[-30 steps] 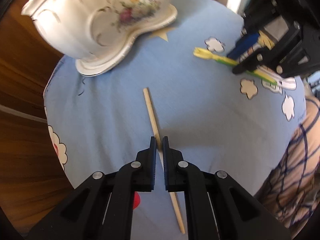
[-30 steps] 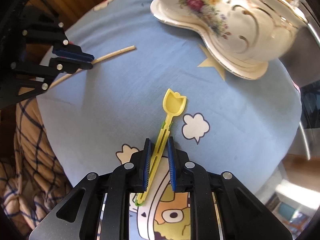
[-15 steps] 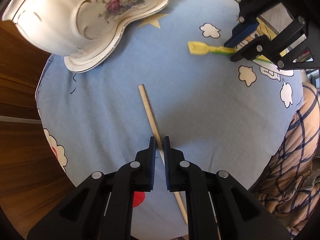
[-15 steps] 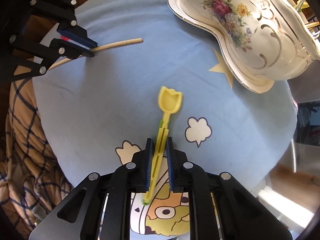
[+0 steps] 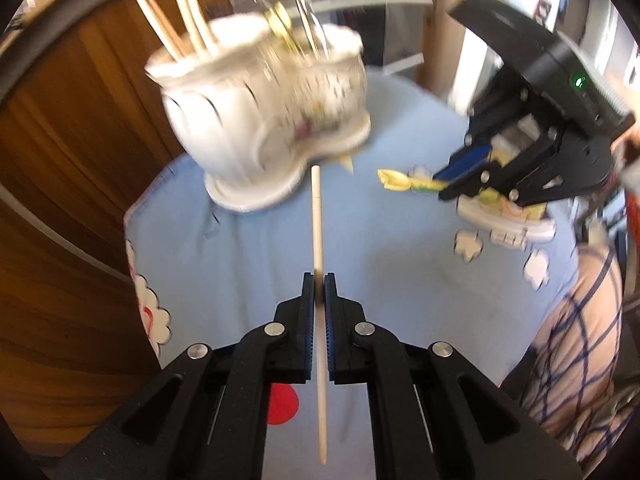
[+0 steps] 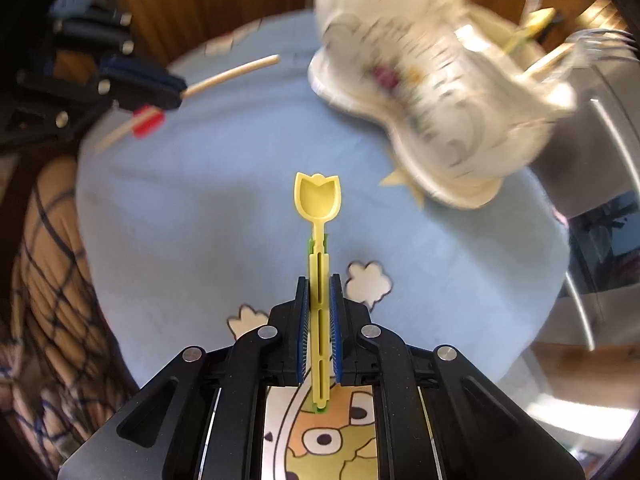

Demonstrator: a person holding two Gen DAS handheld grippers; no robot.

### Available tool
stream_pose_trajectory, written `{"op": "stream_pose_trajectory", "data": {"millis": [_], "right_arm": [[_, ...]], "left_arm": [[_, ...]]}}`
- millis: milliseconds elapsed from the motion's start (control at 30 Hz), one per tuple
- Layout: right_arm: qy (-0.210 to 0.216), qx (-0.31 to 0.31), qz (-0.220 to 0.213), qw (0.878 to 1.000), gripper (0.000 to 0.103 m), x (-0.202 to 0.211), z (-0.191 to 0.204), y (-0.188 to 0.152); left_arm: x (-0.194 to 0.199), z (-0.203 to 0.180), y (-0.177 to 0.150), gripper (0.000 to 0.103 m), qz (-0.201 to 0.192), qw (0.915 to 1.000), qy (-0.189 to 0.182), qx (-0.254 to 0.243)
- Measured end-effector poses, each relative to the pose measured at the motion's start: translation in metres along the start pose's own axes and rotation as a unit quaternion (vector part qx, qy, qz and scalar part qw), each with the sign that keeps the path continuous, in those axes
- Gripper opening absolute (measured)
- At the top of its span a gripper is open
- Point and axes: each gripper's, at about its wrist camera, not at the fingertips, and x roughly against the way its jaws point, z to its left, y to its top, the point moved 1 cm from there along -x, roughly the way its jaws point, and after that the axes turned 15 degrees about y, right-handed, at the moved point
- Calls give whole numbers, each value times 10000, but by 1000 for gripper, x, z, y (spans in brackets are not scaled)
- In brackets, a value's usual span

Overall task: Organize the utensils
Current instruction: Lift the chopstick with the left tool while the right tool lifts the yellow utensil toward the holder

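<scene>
My left gripper (image 5: 319, 280) is shut on a wooden chopstick (image 5: 317, 220), which it holds off the blue cloth with the tip toward the white flowered utensil holder (image 5: 264, 120). Chopsticks (image 5: 180, 28) and gold and silver forks (image 5: 288, 0) stand in the holder. In the right wrist view my right gripper (image 6: 319, 280) is shut on the handle of a yellow tulip-shaped spoon (image 6: 317, 196), raised above the cloth. The holder (image 6: 440, 112) is blurred at the upper right there. Across the table, each camera sees the other gripper: the right gripper (image 5: 452, 184) and the left gripper (image 6: 180, 88).
A round table under a blue cartoon cloth (image 5: 240, 260) carries everything. Wood panelling (image 5: 60, 200) rises behind and to the left. A person's checked clothing (image 5: 576, 340) is at the table's near right edge. A metal appliance (image 6: 600, 160) stands beyond the holder.
Both grippers have risen and tilted up, each lifting its utensil off the cloth. The chopstick now lines up straight ahead of the left jaws, and the holder's top has come into view.
</scene>
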Motion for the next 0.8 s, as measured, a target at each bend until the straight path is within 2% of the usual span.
{"op": "stream_pose_trajectory", "data": {"millis": [67, 200, 333, 467, 533, 800], "right_arm": [[102, -117, -571, 9983, 11, 18, -1, -6], [217, -240, -1415, 9894, 11, 43, -1, -15], [341, -447, -2349, 9704, 11, 65, -9, -22], [563, -669, -3143, 9453, 11, 78, -19, -27], [708, -758, -3429, 9336, 11, 87, -29, -25], [659, -976, -4266, 8967, 11, 99, -43, -19]], "left_arm": [[13, 2, 3, 5, -340, 9991, -75, 233], [32, 10, 8, 5, -908, 9937, -170, 643], [43, 17, 17, 5, -1358, 9850, -201, 1047], [39, 17, 18, 5, -1574, 9786, -196, 1308], [38, 16, 19, 5, -1684, 9757, -123, 1393], [34, 9, 28, 5, -2176, 9636, 218, 1536]]}}
